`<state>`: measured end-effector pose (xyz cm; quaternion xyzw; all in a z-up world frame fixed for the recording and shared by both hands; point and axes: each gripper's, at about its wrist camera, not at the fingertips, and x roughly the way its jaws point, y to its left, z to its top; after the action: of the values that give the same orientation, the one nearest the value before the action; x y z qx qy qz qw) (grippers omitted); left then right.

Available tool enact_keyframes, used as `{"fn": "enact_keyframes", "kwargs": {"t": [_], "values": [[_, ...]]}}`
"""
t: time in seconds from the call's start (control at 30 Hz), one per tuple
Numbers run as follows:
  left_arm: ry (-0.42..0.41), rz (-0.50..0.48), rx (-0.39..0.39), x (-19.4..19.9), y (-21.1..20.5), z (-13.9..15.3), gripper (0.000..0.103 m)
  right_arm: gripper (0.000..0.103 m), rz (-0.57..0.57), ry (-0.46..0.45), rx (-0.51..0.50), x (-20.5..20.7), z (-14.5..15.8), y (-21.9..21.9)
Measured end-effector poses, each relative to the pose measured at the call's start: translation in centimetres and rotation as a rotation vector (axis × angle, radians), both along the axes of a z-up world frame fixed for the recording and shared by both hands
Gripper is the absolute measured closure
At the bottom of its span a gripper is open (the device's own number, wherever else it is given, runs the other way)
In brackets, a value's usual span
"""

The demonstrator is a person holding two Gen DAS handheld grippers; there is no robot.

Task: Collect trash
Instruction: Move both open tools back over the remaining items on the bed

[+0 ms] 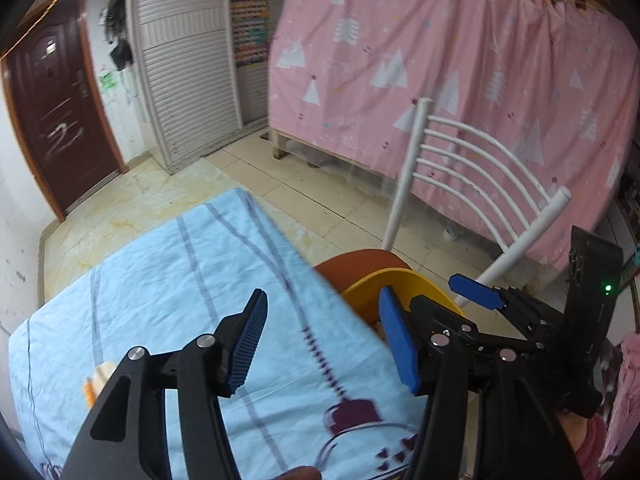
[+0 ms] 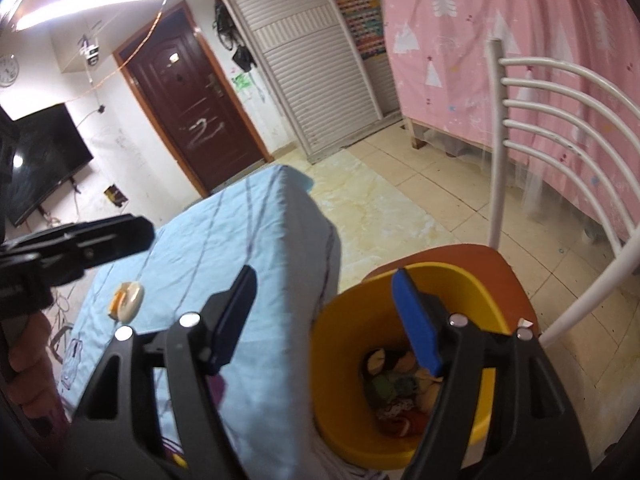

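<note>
Table: covered by light-blue cloth (image 2: 224,240) with dark stripes and purple printed figures; far corner points toward the door.
Table top: one small cream-and-orange scrap (image 2: 128,298) lies near the left edge in the right wrist view; in the left wrist view it (image 1: 98,378) is half hidden behind the gripper frame. Rest of the cloth is bare.
Bin: yellow bin (image 2: 348,360) stands on the orange seat of the chair (image 2: 460,258), just beside the table's right edge. Mixed trash (image 2: 400,392) sits in the bottom: crumpled bits in green, orange, cream; single items too small to tell.
Chair: white metal back (image 1: 472,168) with curved rails, on the far side of the bin from the table.
Left gripper (image 1: 324,340): jaws apart, nothing between the blue pads, over the cloth near the table's right edge. Only its dark body shows at the left edge of the right wrist view.
Right gripper (image 2: 324,316): jaws apart, nothing held; left finger over the table's edge, right finger over the bin mouth. Seen from the left wrist (image 1: 432,294), it is above the bin rim.
Floor: beige tiles, with a yellow-stained marbled patch (image 2: 372,216) past the table's far corner.
Room: dark red door (image 2: 192,104), white louvred wardrobe (image 2: 312,60), pink curtain with white trees (image 1: 460,72) behind the chair, black TV (image 2: 40,156) on the left wall, wall clock (image 2: 8,69), ceiling strip light (image 2: 88,4) on.
</note>
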<state>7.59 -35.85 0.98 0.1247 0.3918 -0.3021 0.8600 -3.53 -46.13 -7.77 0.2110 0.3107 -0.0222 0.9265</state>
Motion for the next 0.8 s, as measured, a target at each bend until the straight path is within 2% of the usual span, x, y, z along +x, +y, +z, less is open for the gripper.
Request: {"fn": "enact_keyframes", "kwargs": {"t": [0.47,0.8], "values": [[0.008,0.222,-0.039,2.9,13.0,0.2,0.048,0.035,0.164,0.013,-0.058,4.6,1.5,9.1],[0.05,0.357,-0.033,5.1,20.5,-2.1,0.048,0.035,0.262,0.034,-0.088,7.2,1.5,14.4]]}}
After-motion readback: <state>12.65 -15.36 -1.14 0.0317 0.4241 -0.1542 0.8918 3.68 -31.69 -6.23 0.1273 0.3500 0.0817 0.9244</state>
